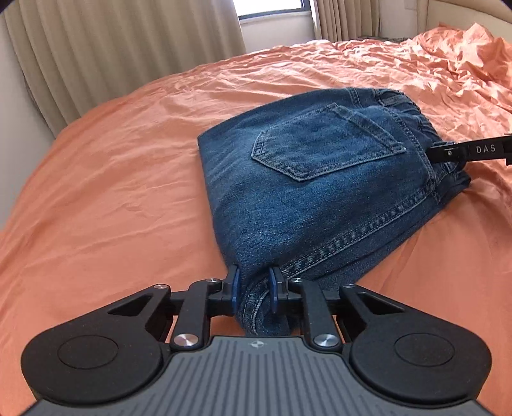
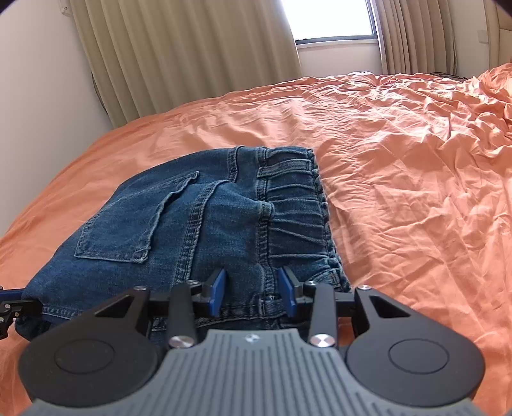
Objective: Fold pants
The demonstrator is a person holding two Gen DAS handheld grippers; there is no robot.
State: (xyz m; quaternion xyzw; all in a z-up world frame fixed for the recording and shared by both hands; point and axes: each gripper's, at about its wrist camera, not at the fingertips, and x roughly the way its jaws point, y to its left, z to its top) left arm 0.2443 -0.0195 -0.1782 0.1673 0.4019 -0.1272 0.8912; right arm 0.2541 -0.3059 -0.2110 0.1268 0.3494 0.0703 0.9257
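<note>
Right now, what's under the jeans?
The folded jeans lie on an orange bedsheet, which shows all around them. The part right underneath is covered, so anything hidden there can't be seen.

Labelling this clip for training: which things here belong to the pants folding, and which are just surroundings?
Part of the job:
jeans
left gripper, clamped on the jeans' near edge
right gripper, at the waistband end

Surroundings:
orange bedsheet
curtains
window

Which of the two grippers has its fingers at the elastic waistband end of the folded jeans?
The right gripper: it straddles the seam beside the gathered waistband. The left gripper pinches the opposite, plain folded edge.
</note>
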